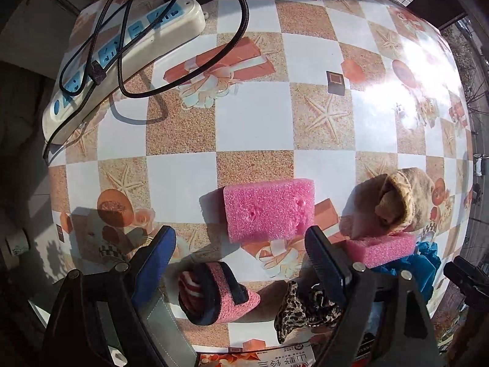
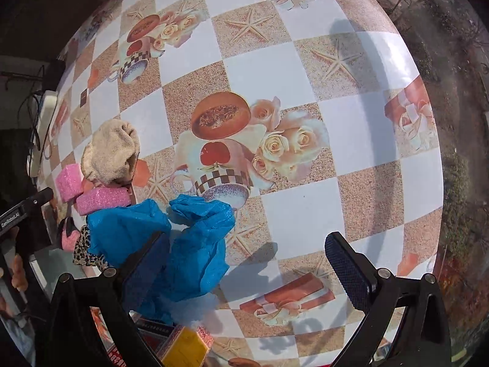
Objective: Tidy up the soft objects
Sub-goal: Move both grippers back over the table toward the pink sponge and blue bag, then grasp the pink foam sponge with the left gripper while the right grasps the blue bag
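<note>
Your left gripper point(image 1: 241, 250) hangs jaws wide, empty, above the pink sponge point(image 1: 269, 209) on the table point(image 1: 253, 128); a rolled sock point(image 1: 214, 293) lies just below. Your right gripper point(image 2: 247, 263) is also spread, empty, its left finger over the blue cloth point(image 2: 195, 244).

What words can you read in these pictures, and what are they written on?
"GenRobot.AI": white letters on the left tool's black body, seen by the right camera.
Upside-down Chinese characters on the printed package: too cut off to read.
Red print on the yellow box: too blurred.
</note>
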{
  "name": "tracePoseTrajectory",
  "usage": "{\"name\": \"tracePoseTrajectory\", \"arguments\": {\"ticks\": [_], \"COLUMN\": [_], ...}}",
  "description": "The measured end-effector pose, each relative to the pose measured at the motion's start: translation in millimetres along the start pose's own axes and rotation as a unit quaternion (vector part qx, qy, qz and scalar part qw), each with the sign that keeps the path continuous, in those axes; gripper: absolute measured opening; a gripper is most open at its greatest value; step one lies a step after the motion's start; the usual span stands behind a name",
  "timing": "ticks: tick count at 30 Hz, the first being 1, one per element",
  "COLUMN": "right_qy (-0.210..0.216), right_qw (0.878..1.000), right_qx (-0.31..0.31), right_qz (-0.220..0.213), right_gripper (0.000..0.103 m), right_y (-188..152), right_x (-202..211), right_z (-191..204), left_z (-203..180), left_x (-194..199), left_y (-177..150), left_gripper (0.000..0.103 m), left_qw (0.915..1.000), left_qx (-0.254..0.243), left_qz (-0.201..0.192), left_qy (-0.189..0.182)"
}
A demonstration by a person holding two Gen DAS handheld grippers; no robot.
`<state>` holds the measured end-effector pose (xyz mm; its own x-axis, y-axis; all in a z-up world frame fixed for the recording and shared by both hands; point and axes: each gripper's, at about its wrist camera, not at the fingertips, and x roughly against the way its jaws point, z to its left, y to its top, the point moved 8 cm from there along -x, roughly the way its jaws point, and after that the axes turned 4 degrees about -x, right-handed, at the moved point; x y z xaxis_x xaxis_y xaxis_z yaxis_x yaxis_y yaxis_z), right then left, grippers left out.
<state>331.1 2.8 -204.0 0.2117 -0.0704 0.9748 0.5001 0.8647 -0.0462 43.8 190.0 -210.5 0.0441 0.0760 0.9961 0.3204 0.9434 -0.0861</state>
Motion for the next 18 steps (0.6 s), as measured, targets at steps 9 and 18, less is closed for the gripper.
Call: {"name": "tracePoseTrajectory", "arguments": {"ticks": [9,18], "right_qy": [0.042,0.018], "right_qw": [0.999,0.999], "right_qx": [0.004,0.043], "right_qz": [0.022,0.017], "right_gripper": [0.103,0.103], "right_y": [-12,-30], "right_x": [-16,-28], "right_z": [37,39], "left_z": [-12,-8], "left_x": [-26,-49], "left_y": [10,12], "left_gripper": [0.089,0.092], "left_qw": [0.999,0.9977], "left_qx": [0.044,0.065], "left_qz": [0.008,0.016], "left_qy": [-0.007,-0.007]}}
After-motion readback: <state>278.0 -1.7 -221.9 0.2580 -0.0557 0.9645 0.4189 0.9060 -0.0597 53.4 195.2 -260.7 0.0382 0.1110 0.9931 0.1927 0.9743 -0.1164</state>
